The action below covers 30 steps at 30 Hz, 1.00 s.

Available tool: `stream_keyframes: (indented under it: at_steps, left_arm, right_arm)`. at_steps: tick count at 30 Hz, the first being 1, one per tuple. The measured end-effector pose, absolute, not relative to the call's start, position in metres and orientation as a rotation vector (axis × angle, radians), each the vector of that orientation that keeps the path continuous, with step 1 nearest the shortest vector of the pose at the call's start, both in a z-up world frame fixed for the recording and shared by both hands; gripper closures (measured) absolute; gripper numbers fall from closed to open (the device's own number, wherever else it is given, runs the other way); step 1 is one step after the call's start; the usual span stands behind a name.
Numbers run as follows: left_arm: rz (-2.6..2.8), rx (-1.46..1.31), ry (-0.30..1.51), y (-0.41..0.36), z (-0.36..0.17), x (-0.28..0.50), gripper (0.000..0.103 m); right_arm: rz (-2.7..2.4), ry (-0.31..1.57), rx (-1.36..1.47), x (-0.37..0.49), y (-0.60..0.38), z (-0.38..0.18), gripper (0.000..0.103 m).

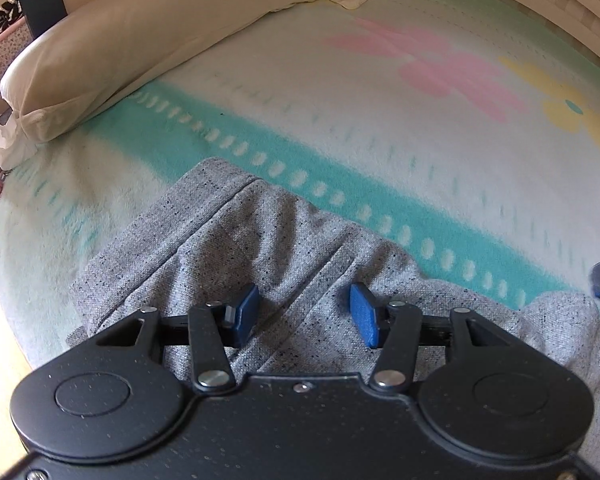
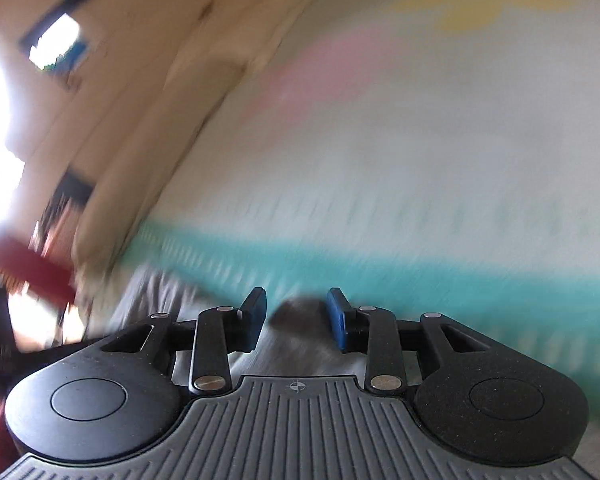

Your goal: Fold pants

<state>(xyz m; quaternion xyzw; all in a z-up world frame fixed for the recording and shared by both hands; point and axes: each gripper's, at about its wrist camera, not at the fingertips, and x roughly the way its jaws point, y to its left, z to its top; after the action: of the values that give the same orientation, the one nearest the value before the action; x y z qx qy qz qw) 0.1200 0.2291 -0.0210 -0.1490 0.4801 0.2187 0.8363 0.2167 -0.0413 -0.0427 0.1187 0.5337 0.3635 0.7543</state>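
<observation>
Now the grey speckled woven pants (image 1: pixel 260 240) lie bunched on the fleecy bed blanket with its teal band, pink flower and yellow flower (image 1: pixel 380 120), filling the lower middle of the left wrist view. One stitched hem edge runs up toward the centre of that frame, and several folds crease the cloth below it.

At the bottom centre of the same view the left claw (image 1: pixel 306 312) sits over the pants with its blue pads (image 1: pixel 365 314) standing well apart. Nothing is pinched between them; only grey cloth shows in the gap, and whether the tips touch it cannot be told. A long cream pillow (image 1: pixel 120 52) lies across the upper left, with a crumpled white tissue (image 1: pixel 8 144) at its left end. A dark blurred shape at the right edge cannot be made out.

The right wrist view is heavily smeared. There the right claw (image 2: pixel 296 316) is at the bottom centre, its pads partly apart, with nothing gripped. Grey pants cloth (image 2: pixel 300 352) shows between and beneath the fingers, a dark fold of it just ahead of the gap. The teal band crosses the middle of that frame, and the cream pillow slants along the upper left.
</observation>
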Motion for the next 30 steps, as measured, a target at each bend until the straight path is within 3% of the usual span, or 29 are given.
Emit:
stream_keyframes:
  at_steps: [6, 16, 17, 18, 19, 23, 30]
  left_arm:
    - [0.45, -0.341, 1.018, 0.234, -0.021, 0.12, 0.044]
    - [0.451, -0.321, 1.02, 0.23, -0.021, 0.12, 0.044]
    - [0.45, -0.323, 1.02, 0.231, -0.021, 0.12, 0.044]
    - [0.449, -0.324, 1.02, 0.231, -0.021, 0.12, 0.044]
    - [0.448, -0.324, 1.02, 0.232, -0.021, 0.12, 0.044]
    - [0.45, -0.322, 1.02, 0.23, -0.02, 0.121, 0.044]
    - [0.531, -0.304, 1.008, 0.235, -0.018, 0.117, 0.045]
  right_arm:
    - [0.88, 1.143, 0.024, 0.191, -0.019, -0.037, 0.063]
    - [0.774, 1.236, 0.525, 0.228, -0.047, -0.063, 0.063]
    - [0.764, 1.244, 0.526, 0.228, -0.045, -0.067, 0.068]
    - [0.738, 1.242, 0.498, 0.226, -0.043, -0.069, 0.094]
    - [0.702, 1.222, 0.464, 0.223, -0.043, -0.068, 0.1]
    - [0.606, 1.052, 0.547, 0.221, -0.059, -0.05, 0.101]
    - [0.581, 1.152, 0.518, 0.237, -0.049, -0.075, 0.1]
